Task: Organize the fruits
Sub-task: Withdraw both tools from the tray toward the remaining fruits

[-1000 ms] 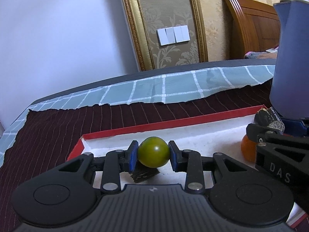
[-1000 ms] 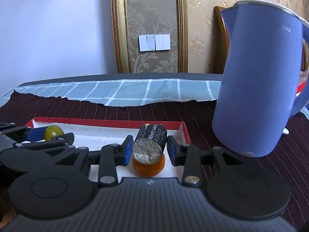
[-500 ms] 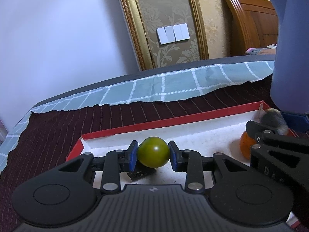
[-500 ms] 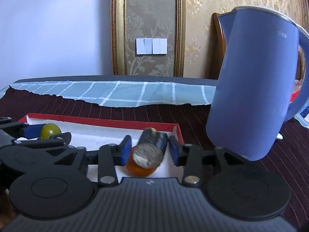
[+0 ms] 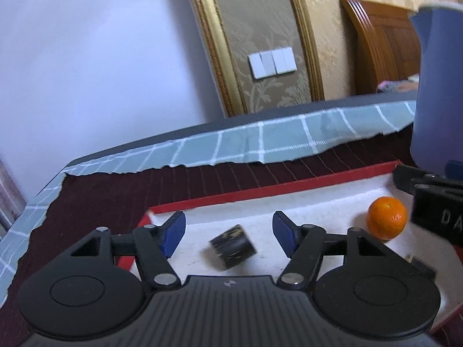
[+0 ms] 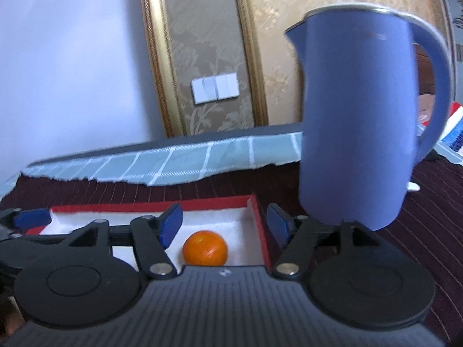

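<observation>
My left gripper (image 5: 228,232) is opening over the left end of a red-rimmed white tray (image 5: 260,193). Its blue pads touch nothing. A short dark cylinder (image 5: 233,245) lies blurred on the tray floor between and just beyond them. No green fruit shows in either view. An orange (image 5: 386,222) rests at the tray's right end beside my right gripper's black frame. My right gripper (image 6: 225,228) is also opening, and the orange (image 6: 205,248) sits below and between its fingers, untouched, in the tray's (image 6: 256,205) right corner.
A tall blue kettle (image 6: 356,115) stands just right of the tray, close to my right finger; its side shows as the kettle (image 5: 439,86) in the left view. Dark red striped cloth covers the table, with a pale checked cloth along the far edge. Papers lie far right.
Both grippers went from shut to open. The green fruit left the left jaws and dropped out of view. The dark cylinder left the right jaws, and the orange now lies bare.
</observation>
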A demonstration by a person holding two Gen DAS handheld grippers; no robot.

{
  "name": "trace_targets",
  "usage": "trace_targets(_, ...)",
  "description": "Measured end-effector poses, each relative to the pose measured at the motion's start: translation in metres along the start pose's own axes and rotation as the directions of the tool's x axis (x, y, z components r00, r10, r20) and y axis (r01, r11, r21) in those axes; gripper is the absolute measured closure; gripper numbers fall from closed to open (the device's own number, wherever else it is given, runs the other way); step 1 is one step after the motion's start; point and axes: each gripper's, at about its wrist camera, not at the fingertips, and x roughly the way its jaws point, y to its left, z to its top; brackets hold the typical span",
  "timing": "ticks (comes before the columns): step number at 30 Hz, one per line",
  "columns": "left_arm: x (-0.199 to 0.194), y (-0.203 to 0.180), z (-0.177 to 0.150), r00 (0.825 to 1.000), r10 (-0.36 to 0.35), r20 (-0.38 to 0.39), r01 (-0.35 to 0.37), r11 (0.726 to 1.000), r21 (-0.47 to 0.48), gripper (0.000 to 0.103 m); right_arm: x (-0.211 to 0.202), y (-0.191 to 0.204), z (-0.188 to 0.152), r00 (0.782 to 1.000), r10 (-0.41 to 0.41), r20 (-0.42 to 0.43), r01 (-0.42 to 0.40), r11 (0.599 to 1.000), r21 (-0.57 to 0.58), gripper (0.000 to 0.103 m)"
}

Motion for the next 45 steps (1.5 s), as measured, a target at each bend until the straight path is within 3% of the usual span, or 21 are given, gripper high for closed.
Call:
trace_targets(5,-0.03,0.033,-0.011,1.0,0.013,0.013,-0.012,0.998,-0.061,0.037,-0.012,-0.014,-0.003,0.999,0.007,0.032,-0.009,0.998,0.066,0.023)
trace_targets(10,-0.058,0.062,-0.032,0.999,-0.024,0.024,0.027,0.991,-0.134,0.037,-0.024,-0.019,-0.009,0.999,0.013,0.039,-0.017,0.996,0.084,0.017)
trace_targets(16,-0.08,0.07,-0.06,0.998,-0.051,0.026,0.055,0.985,-0.162,0.037,-0.038,-0.015,-0.023,0.999,0.047,0.026,-0.049,0.995,0.084,0.007)
trace_targets(28,-0.099,0.073,-0.095,0.997,-0.078,0.022,0.081,0.982,-0.173,0.036,-0.081,0.011,-0.045,0.998,0.066,-0.005,-0.067,0.995,-0.072,0.001)
trace_targets(37,-0.102,0.073,-0.113,0.996,-0.087,0.006,0.087,0.98,-0.177,0.036,-0.121,0.032,-0.075,1.0,-0.021,0.01,0.022,0.982,-0.19,0.0)
trace_targets(45,-0.107,0.072,-0.126,0.99,-0.142,0.019,0.143,0.98,-0.141,0.036,-0.138,0.033,-0.088,1.0,-0.022,0.012,0.025,0.973,-0.231,0.0)
